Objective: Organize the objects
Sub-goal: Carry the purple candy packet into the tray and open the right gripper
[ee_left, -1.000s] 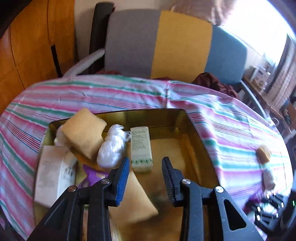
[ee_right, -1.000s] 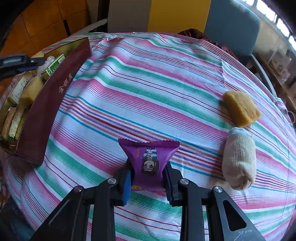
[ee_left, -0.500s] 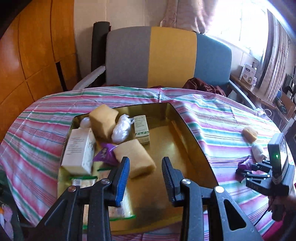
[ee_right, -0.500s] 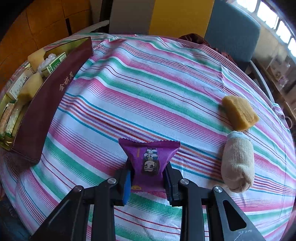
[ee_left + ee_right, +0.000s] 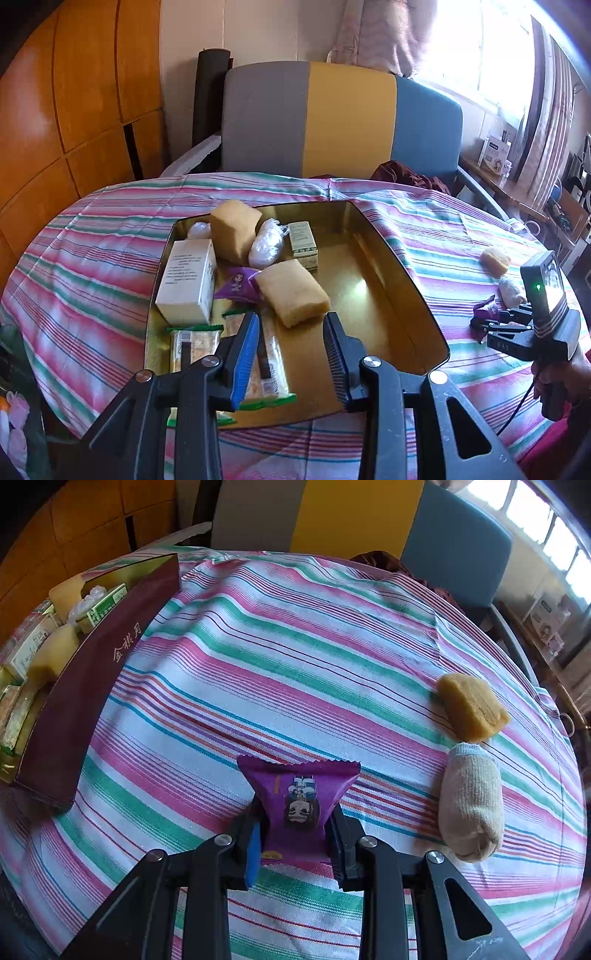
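Clamping a purple snack packet (image 5: pixel 301 806) between its fingers, the right gripper (image 5: pixel 295 834) is holding it just over the striped tabletop (image 5: pixel 288 657), toward that tabletop's near edge. The packet is sitting crosswise in the jaws, its crimped end pointing away from the gripper. What the coming move seems to be turning on is the tin box (image 5: pixel 92 686): it is lying well off to the left of the packet, its dark red wall facing the gripper, so the packet is probably needing to be carried leftward and over that wall. The left gripper (image 5: pixel 291 354) is hovering with its jaws apart and nothing between them, above the near end of the same box (image 5: pixel 402 280), and so is closer to the box than the right one. Inside, a white carton (image 5: pixel 188 280), sponges (image 5: pixel 291 291) and another purple packet (image 5: pixel 238 282) are crowding the left half, while the right half is looking bare. A sponge (image 5: pixel 471 707) and a rolled sock (image 5: pixel 471 805) are waiting near the tabletop's right edge.
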